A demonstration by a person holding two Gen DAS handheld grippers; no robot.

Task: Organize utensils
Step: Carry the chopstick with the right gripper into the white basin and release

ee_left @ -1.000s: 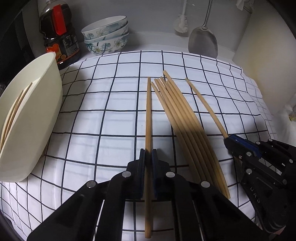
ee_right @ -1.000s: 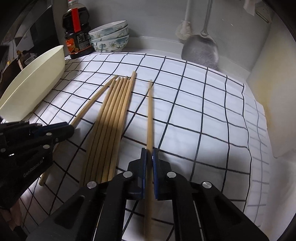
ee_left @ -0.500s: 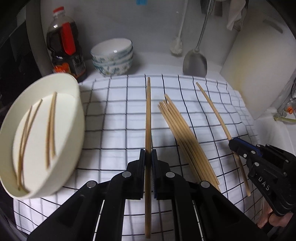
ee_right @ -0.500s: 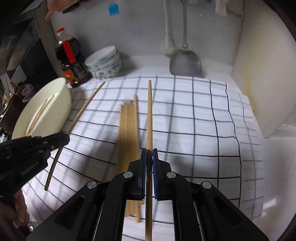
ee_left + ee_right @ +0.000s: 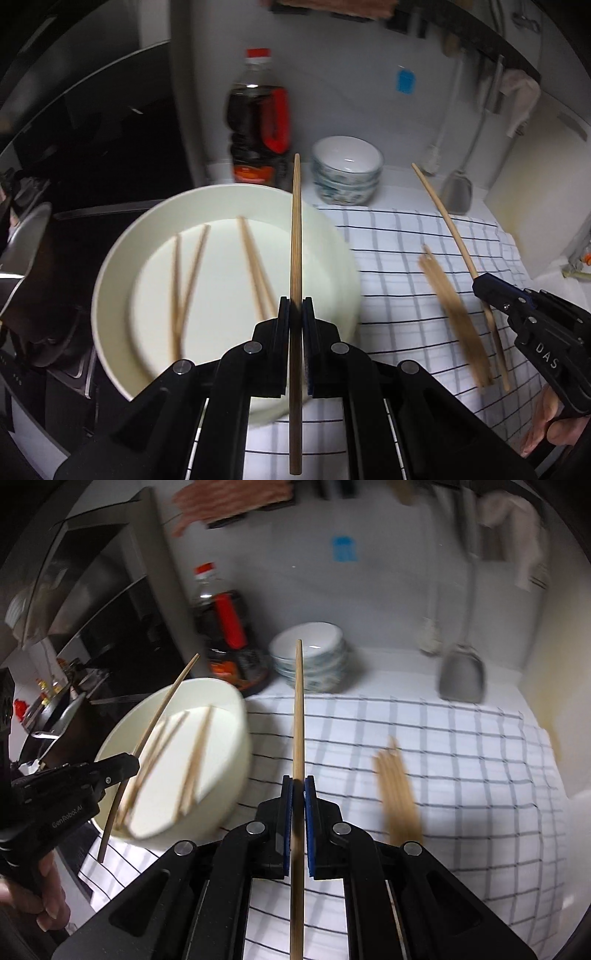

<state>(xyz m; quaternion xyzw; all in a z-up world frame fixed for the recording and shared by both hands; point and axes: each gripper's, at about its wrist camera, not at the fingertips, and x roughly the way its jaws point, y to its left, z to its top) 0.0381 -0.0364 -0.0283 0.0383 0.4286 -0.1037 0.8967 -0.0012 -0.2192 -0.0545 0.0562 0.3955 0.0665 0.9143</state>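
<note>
My left gripper (image 5: 294, 308) is shut on one wooden chopstick (image 5: 296, 229) and holds it in the air over the right side of the cream bowl (image 5: 110, 266), which holds several chopsticks (image 5: 255, 273). My right gripper (image 5: 298, 788) is shut on another chopstick (image 5: 298, 716), lifted above the checked cloth right of the bowl (image 5: 232, 746). A bundle of chopsticks (image 5: 399, 797) lies on the cloth; it also shows in the left wrist view (image 5: 454, 314). The left gripper also shows in the right wrist view (image 5: 122, 766), the right one in the left wrist view (image 5: 480, 282).
A dark sauce bottle (image 5: 258, 122) and stacked patterned bowls (image 5: 345, 170) stand behind the cream bowl. A metal spatula (image 5: 461, 672) and a brush hang by the back wall. A cutting board (image 5: 546, 206) leans at the right. A stove area lies at the left.
Both grippers have lifted their chopsticks off the cloth and swung left. The left one now hangs over the cream bowl; the right one is beside it.
</note>
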